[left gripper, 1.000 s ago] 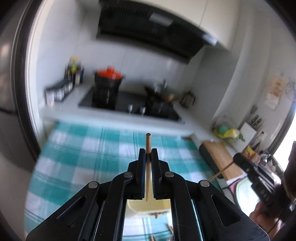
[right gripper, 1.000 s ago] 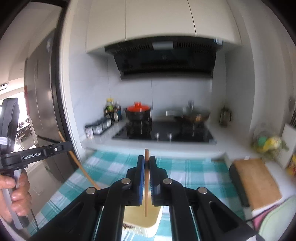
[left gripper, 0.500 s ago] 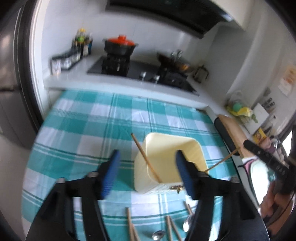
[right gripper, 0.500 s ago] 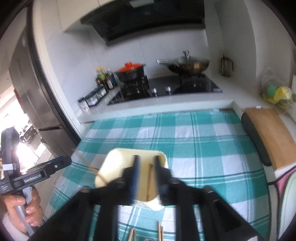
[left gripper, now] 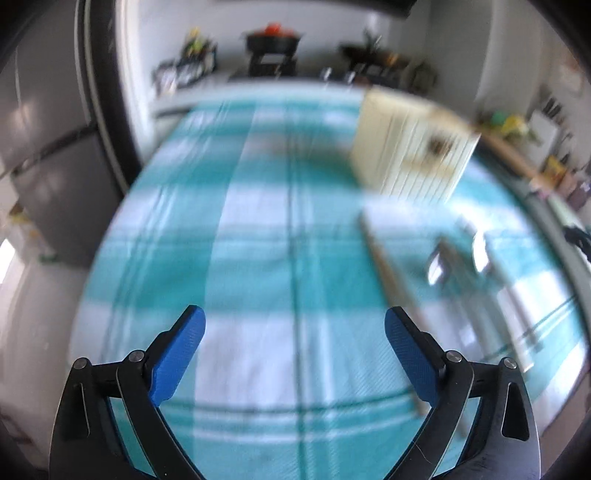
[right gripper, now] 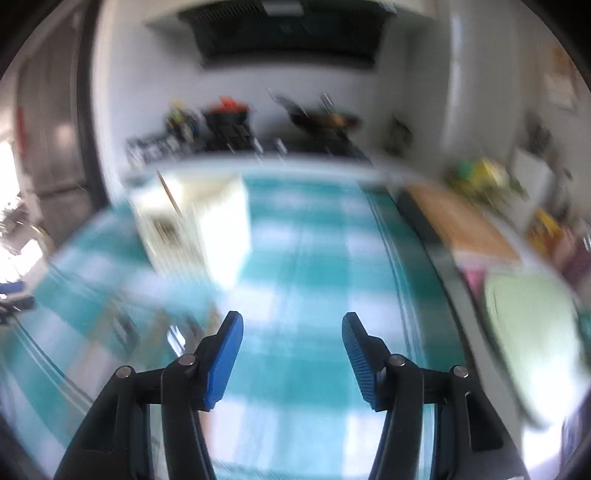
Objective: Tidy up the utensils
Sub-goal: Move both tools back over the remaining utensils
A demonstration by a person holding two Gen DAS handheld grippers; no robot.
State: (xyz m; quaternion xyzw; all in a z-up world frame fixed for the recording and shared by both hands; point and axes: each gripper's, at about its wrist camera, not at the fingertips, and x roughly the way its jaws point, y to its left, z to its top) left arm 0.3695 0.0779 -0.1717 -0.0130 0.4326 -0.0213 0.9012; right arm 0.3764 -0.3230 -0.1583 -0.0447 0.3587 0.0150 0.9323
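Both the left gripper [left gripper: 293, 325] and right gripper [right gripper: 291, 330] are opening, nothing between their fingers. A cream holder [right gripper: 207, 221] stands near the counter's [right gripper: 295, 266] far edge; blurred utensils [left gripper: 458, 254], perhaps spoons, lie nearer.

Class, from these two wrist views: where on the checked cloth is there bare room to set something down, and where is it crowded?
Bare: the checked cloth left of the cream holder, and between holder and cutting board. Crowded: the utensils lying in front of the holder.

A teal-and-white checked tablecloth [right gripper: 295, 295] covers the near table. Far beyond it stands a black pot with an orange lid [right gripper: 229, 110], and a wooden cutting board [right gripper: 458, 221] lies at the right. A black range hood [right gripper: 288, 33] hangs above.
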